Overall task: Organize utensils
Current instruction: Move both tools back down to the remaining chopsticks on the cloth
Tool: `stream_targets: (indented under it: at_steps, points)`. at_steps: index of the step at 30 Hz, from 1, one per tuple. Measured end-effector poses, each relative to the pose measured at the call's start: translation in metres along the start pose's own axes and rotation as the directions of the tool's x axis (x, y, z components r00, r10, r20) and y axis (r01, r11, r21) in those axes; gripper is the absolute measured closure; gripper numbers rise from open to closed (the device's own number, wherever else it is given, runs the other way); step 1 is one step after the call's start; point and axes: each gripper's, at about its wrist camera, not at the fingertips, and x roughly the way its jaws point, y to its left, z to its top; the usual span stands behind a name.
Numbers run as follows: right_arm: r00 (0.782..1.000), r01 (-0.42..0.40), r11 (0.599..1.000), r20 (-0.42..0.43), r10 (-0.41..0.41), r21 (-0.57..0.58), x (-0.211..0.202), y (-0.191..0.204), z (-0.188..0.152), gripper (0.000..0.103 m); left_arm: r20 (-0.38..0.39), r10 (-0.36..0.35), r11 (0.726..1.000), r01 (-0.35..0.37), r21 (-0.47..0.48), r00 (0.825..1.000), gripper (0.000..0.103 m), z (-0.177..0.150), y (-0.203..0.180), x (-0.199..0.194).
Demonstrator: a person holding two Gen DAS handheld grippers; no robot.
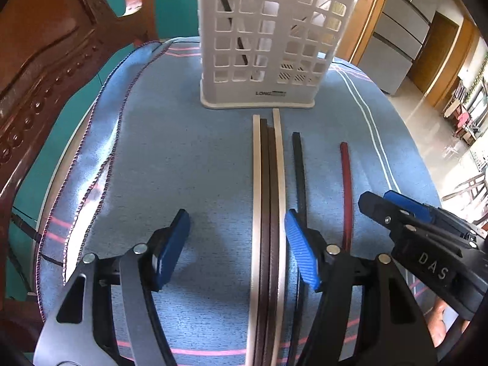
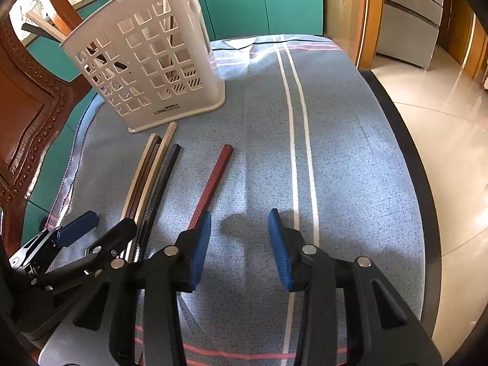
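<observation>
A white slotted utensil holder stands at the far side of the blue cloth, with a few chopsticks inside; it also shows in the right wrist view. Several chopsticks lie lengthwise before it: a cream-and-brown bundle, a black one and a red one. My left gripper is open, its jaws straddling the bundle. My right gripper is open and empty over the cloth, just right of the red chopstick. It also appears in the left wrist view.
A blue cloth with white and pink stripes covers the table. A carved wooden chair stands at the left. The table's dark edge drops to a tiled floor on the right. Teal cabinets stand behind.
</observation>
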Motion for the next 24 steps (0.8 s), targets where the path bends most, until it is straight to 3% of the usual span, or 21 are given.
stream_targets:
  at_steps: [3,4,7,10,13,18,24]
  points:
    - [1.0,0.002,1.0,-0.001,-0.002,0.0,0.0,0.0,0.001,0.062,0.011,-0.001,0.999,0.002,-0.045,1.0,0.06,0.0,0.015,-0.007]
    - [1.0,0.002,1.0,-0.002,-0.002,0.001,0.0,0.0,0.001,0.062,0.011,-0.001,0.998,0.002,-0.069,1.0,0.073,0.0,0.02,-0.009]
    - [1.0,-0.001,1.0,-0.002,0.001,0.003,-0.001,0.001,0.004,0.062,0.008,-0.034,0.988,0.035,-0.149,0.999,0.08,0.002,0.038,-0.009]
    - [1.0,-0.006,1.0,0.006,0.006,-0.003,-0.003,0.004,0.006,0.062,0.021,-0.055,0.973,0.058,-0.223,0.998,0.08,0.003,0.056,-0.01]
    - [1.0,-0.01,1.0,0.002,0.01,-0.02,-0.002,0.01,0.009,0.062,0.031,-0.081,0.967,0.086,-0.239,0.996,0.077,0.005,0.059,-0.01]
    - [0.998,0.047,0.994,-0.028,-0.05,-0.095,0.011,0.026,0.013,0.062,0.009,-0.082,0.98,0.082,-0.18,0.997,0.063,0.002,0.036,-0.003]
    - [0.995,0.098,0.982,-0.017,-0.102,-0.164,0.015,0.038,0.012,0.062,0.013,-0.006,0.995,0.007,-0.095,1.0,0.065,0.0,0.025,-0.005]
